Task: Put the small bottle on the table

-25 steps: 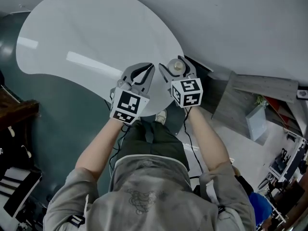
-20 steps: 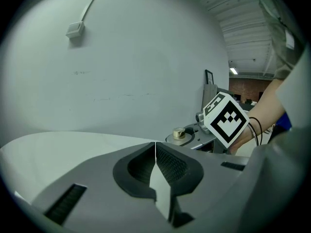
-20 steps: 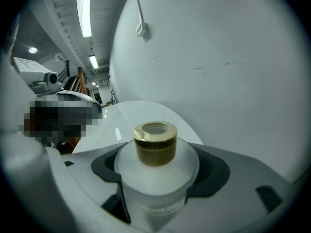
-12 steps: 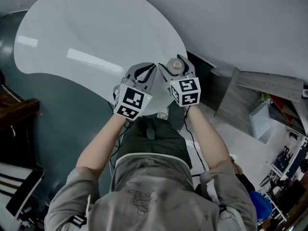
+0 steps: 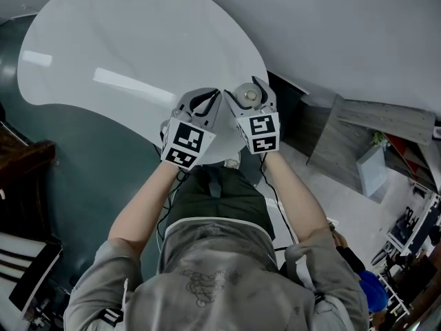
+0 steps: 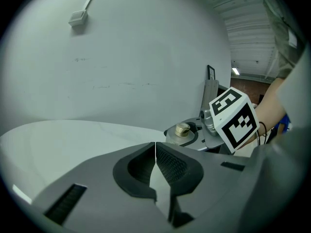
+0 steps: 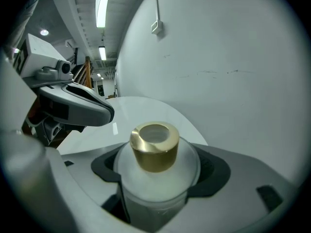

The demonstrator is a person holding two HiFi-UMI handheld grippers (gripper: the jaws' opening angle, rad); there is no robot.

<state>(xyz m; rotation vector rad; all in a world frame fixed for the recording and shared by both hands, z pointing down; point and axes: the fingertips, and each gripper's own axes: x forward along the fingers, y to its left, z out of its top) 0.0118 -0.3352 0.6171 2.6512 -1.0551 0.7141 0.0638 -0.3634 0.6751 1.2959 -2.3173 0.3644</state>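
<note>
Table plain white with glossy light streaks. Wall pale grey-white. Floor dark teal.

Left gripper mid grey. Its pads are black with a fine mesh pattern. Right gripper same grey, black lining round the jaws. Left cube and right cube are white with black square markers.

Bottle frosted, milky white. Cap matte gold.

Shirt heather grey, with a faint darker line print on the chest and pale trim at the hem. Shorts dark green. Shoe off-white.
</note>
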